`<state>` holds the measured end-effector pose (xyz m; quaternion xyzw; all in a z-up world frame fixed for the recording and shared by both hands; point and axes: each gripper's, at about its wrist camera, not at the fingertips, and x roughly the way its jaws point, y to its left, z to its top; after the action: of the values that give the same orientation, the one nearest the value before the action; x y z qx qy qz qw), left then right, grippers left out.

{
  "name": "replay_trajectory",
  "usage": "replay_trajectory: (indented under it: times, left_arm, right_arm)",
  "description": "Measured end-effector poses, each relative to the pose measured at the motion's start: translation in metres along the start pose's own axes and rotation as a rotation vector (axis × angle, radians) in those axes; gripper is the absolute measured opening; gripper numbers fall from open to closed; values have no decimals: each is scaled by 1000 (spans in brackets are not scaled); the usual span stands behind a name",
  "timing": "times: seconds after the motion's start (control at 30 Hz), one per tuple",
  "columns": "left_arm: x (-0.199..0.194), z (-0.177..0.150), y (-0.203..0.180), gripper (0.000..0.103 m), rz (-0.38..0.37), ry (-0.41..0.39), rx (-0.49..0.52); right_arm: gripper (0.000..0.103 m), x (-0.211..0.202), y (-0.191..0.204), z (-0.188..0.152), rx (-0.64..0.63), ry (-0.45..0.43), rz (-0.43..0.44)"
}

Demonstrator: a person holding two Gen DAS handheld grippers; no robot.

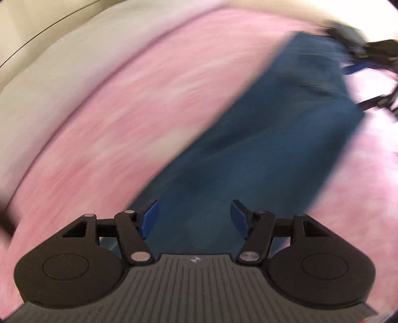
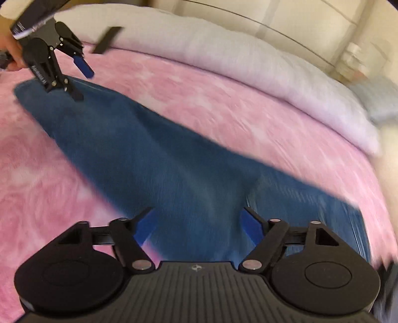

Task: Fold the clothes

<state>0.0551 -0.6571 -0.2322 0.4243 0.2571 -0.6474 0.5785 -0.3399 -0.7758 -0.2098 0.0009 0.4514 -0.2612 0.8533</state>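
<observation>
Pink fluffy blanket [image 2: 223,99] spread wide, near to far — pale pillow [image 2: 223,52] along its far edge. Cream wall [image 2: 286,22] behind. Far right, a blurred light-blue item [image 2: 380,99].

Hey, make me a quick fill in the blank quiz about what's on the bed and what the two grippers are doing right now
1. The blue garment lies stretched out on a fuzzy blanket coloured ____.
2. The left gripper and the right gripper both have their jaws ____.
3. The pads on the gripper fingers are coloured ____.
4. Beyond the blanket's far edge lies a long white ____.

Missing words: pink; open; blue; pillow
</observation>
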Motion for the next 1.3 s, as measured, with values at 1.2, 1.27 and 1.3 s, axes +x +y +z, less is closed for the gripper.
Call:
replay_trajectory:
  times: [1.2,1.27,1.3]
  left_arm:
    - [1,-127,173,10,50,161,-110]
    - [3,-129,174,10,60,158,-125]
    - [4,-129,174,10,64,156,-132]
  right_arm:
    - [0,187,-54,117,-332,177,176]
    - [1,191,-53,116,-302,165,151]
    - [1,192,-53,115,-287,159,139]
